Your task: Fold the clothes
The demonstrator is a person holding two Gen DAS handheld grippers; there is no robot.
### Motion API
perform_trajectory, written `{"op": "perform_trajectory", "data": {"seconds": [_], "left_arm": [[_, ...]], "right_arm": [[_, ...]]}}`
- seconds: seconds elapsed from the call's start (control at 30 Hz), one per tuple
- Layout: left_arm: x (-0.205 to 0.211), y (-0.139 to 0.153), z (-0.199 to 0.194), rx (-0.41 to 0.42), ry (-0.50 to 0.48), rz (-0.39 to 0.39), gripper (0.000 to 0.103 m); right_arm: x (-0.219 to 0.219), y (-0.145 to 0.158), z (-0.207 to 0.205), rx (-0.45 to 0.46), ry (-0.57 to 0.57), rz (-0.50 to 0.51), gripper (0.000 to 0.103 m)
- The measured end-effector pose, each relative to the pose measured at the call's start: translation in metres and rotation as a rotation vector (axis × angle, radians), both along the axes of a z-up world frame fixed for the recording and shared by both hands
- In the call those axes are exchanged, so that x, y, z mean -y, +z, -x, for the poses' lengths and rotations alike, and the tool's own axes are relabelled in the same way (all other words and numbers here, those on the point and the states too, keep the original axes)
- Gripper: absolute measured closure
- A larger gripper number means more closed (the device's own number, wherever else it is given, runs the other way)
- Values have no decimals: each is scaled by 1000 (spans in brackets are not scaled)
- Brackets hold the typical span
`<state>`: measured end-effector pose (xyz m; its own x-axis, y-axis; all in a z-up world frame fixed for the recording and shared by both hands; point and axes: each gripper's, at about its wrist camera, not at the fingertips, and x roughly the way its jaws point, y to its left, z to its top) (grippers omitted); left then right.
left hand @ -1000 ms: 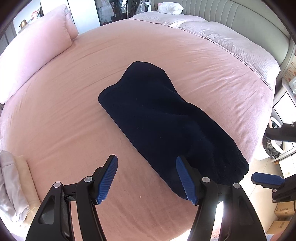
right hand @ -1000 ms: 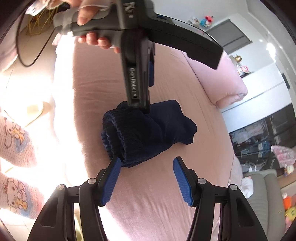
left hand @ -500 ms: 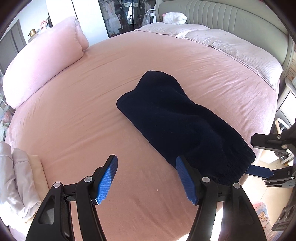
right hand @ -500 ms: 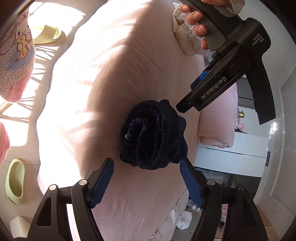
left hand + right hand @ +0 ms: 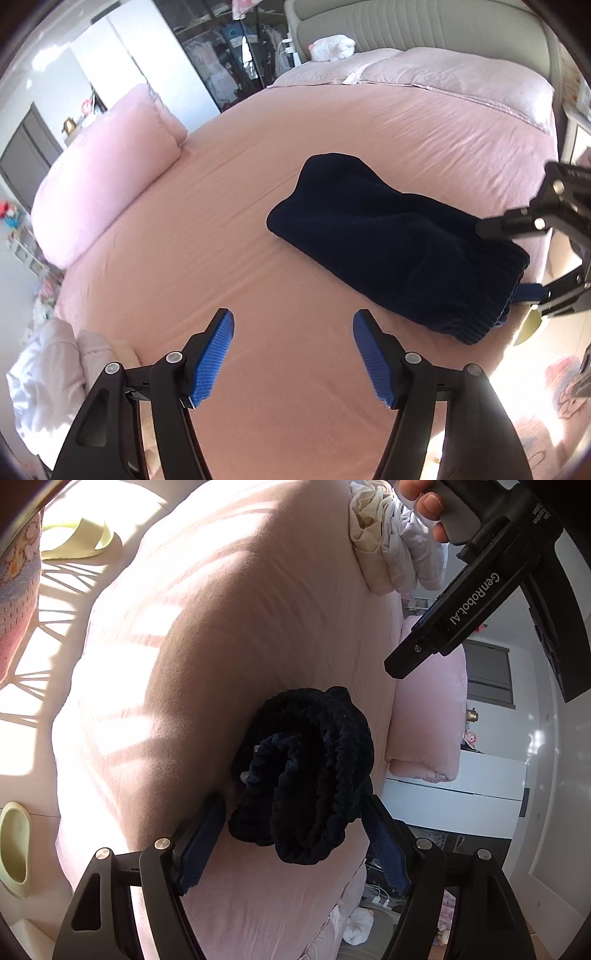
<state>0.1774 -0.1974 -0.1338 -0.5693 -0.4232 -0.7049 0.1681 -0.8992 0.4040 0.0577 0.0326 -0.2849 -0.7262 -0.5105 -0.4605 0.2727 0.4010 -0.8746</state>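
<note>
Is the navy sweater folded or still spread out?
Folded: the navy sweater lies as a compact bundle on the bed, stacked ribbed layers showing at its end.

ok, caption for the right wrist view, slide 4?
Open right tool straddling the ribbed end of a folded navy sweater on the pink bed.

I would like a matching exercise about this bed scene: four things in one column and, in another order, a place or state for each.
Things:
1. navy folded garment
2. left tongs
3. right tongs
4. pink pillow

Places or states:
A. open, above bare sheet
B. at the bed's far left edge
C. open, straddling the garment's ribbed end
D. lying on the pink sheet

Pairs: 1-D, 2-A, 3-C, 4-B
</note>
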Motion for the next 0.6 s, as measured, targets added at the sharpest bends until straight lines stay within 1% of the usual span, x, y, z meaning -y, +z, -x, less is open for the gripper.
{"op": "perform_trajectory", "data": {"seconds": [0.1,0.27,0.33,0.4,0.47,0.57,0.6], "left_arm": [[-21,-4,-5,5,-111,159,38],[-53,-21,-12,35,-295,327,37],[-64,-30,-17,31,-354,406,35],[-75,-39,-22,27,-413,485,24],[-86,-48,-27,23,-473,564,20],[-103,-62,-33,17,-560,681,20],[-105,-66,-34,15,-577,704,20]], "right_arm": [[5,2,9,26,-25,24,26],[14,3,30,29,-53,37,26],[18,3,36,59,-69,42,26],[20,1,39,74,-75,51,27],[19,-1,44,62,-43,50,27],[21,-2,45,51,-18,36,27],[22,-3,44,49,-12,33,27]]}}
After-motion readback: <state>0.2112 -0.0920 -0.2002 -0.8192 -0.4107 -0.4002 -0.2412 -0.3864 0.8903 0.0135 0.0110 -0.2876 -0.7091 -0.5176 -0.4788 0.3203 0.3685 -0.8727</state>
